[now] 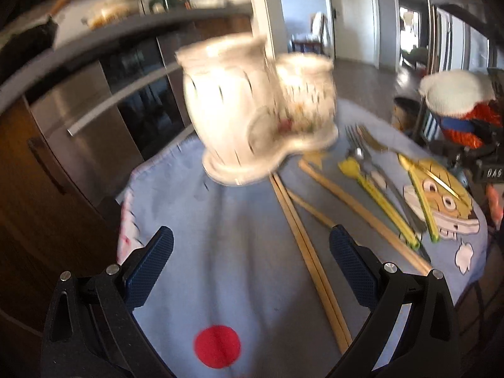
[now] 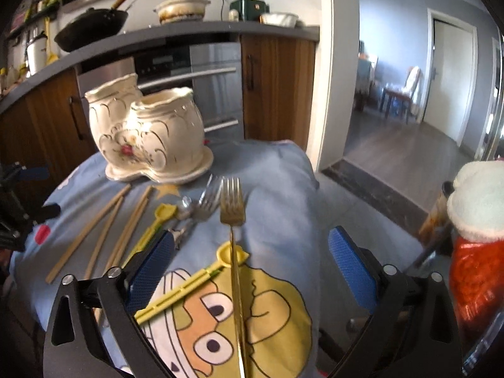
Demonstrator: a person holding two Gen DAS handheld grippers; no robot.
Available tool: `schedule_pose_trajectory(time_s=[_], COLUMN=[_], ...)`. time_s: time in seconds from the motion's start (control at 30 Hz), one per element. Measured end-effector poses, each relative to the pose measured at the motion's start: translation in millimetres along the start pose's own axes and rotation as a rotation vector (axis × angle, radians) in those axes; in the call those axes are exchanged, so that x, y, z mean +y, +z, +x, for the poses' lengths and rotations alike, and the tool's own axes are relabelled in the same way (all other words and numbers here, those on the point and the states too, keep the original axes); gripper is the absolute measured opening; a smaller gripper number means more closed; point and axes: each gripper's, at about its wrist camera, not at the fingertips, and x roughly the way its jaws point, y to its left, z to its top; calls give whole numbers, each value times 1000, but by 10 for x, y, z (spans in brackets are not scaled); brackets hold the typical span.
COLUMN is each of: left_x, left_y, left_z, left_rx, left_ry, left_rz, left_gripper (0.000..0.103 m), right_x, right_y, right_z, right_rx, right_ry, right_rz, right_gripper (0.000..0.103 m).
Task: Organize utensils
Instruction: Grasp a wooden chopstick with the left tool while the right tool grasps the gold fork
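A cream ceramic two-pot utensil holder (image 2: 148, 138) stands at the far side of the blue cartoon cloth (image 2: 283, 189); it is motion-blurred in the left wrist view (image 1: 258, 107). My right gripper (image 2: 252, 252) is open just above the cloth, with a gold fork (image 2: 232, 211) lying flat between its fingers, untouched. Left of it lie silver forks (image 2: 204, 201), yellow spoons (image 2: 186, 286) and wooden chopsticks (image 2: 91, 230). My left gripper (image 1: 252, 252) is open and empty over the cloth, with chopsticks (image 1: 302, 242) running under its right finger (image 1: 349, 261).
A red and white stuffed toy (image 2: 475, 220) sits at the table's right edge. Behind the table are a steel oven (image 2: 195, 85), wooden cabinets and a counter with a black wok (image 2: 91, 25). The cloth edge drops to the floor on the right.
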Motion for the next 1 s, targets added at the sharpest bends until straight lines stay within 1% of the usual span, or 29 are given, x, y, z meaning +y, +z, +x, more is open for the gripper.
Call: schedule_pose_trajectory(time_s=[0.03, 0.1, 0.13, 0.2, 0.27, 0.43, 0.47, 0.53, 0.6, 0.63, 0.67, 0.7, 0.77, 0.8, 0.83, 0.87, 0.93, 1.0], left_x=[-13, -31, -38, -54, -53, -29, -50, -78, -104, -115, -121, -134, -155, -164, -168, -175, -178, -180], left_y=[-17, -44, -60, -83, -96, -63, -42, -3, 43, 62, 66, 75, 97, 109, 125, 125, 134, 130], left_z=[57, 161, 196, 242, 254, 295, 321, 349, 383, 405, 418, 440, 468, 472, 480, 491, 492, 484], left_rx=[27, 71, 86, 104, 119, 133, 134, 142, 153, 164, 169, 177, 183, 187, 192, 201, 210, 217], left_ry=[-6, -16, -17, -16, -16, -17, -15, -14, -4, 0, -11, -24, -30, -33, -43, -68, -77, -84], left_rz=[5, 6, 3, 3, 7, -12, -5, 0, 10, 15, 16, 17, 23, 28, 29, 25, 30, 39], left_gripper=[82, 72, 71, 71, 71, 69, 68, 68, 64, 61, 59, 48, 36, 25, 11, 7, 6, 6], right_x=[-8, -4, -2, -3, -19, -19, -18, -11, -2, 6, 17, 21, 28, 43, 63, 88, 129, 157], right_y=[-8, -28, -43, -64, -92, -94, -91, -80, -70, -65, -62, -52, -26, -2, 15, 40, 83, 124], right_z=[7, 14, 18, 42, 54, 102, 115, 136, 154, 162, 171, 185, 219, 245, 263, 286, 345, 429], right_rx=[2, 12, 18, 27, 36, 56, 61, 71, 81, 84, 89, 96, 114, 126, 132, 136, 147, 171], right_ry=[-2, -12, -13, -17, -16, -22, -21, -20, -9, -9, -6, 3, 22, 38, 46, 50, 62, 72], right_rz=[0, -9, -14, -13, -7, -10, -11, -12, -16, -19, -23, -22, -16, -18, -23, -32, -40, -42], right_gripper=[96, 95, 94, 87, 85, 69, 62, 59, 52, 50, 47, 45, 44, 44, 44, 44, 42, 36])
